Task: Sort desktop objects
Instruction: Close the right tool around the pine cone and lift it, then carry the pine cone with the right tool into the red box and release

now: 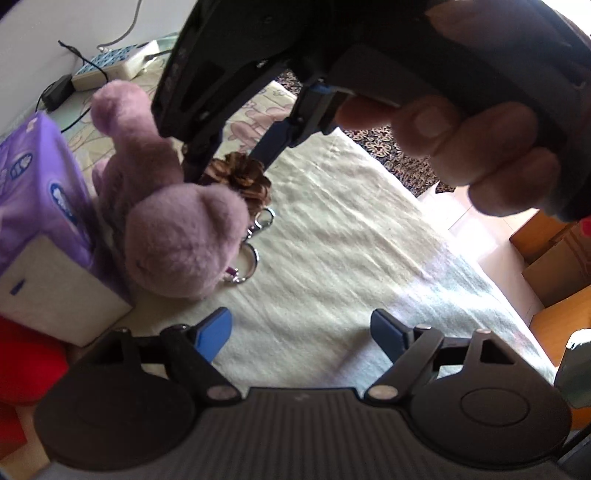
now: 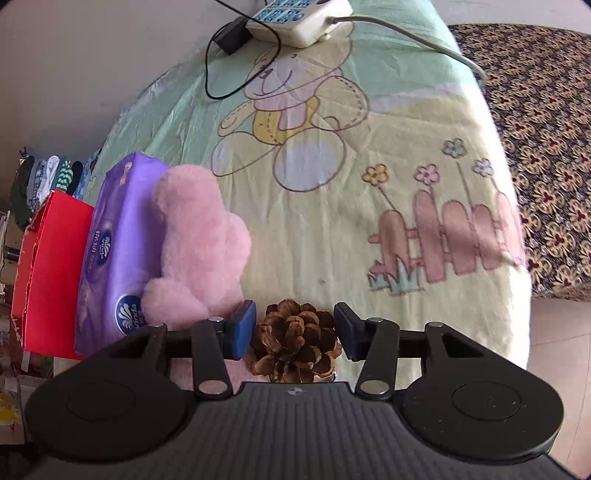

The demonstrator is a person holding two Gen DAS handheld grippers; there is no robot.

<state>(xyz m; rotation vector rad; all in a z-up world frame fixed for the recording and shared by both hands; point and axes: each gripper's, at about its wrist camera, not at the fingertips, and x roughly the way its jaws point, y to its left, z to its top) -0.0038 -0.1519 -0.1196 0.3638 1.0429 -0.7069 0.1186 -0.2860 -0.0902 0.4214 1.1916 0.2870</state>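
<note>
The left gripper (image 1: 301, 334) hangs with its blue-padded jaws spread wide over bare pale cloth (image 1: 332, 258). Near the cloth's left edge a purple plush toy (image 1: 173, 229) leans against a purple tissue pack (image 1: 40, 206). Just behind the toy sits a pine cone (image 1: 242, 181) with key rings (image 1: 251, 258) beside it. The right gripper (image 1: 229, 162) (held in a hand (image 1: 472, 155)) reaches down around the cone.

Brown dry pine cone (image 2: 295, 341): one
Pink fluffy plush toy (image 2: 199, 247): one
Purple plastic tissue pack (image 2: 114, 251): one
Red cardboard box (image 2: 48, 273): one
White plastic power strip (image 2: 299, 16): one
Silver metal key rings (image 1: 255, 236): a few, linked
</note>
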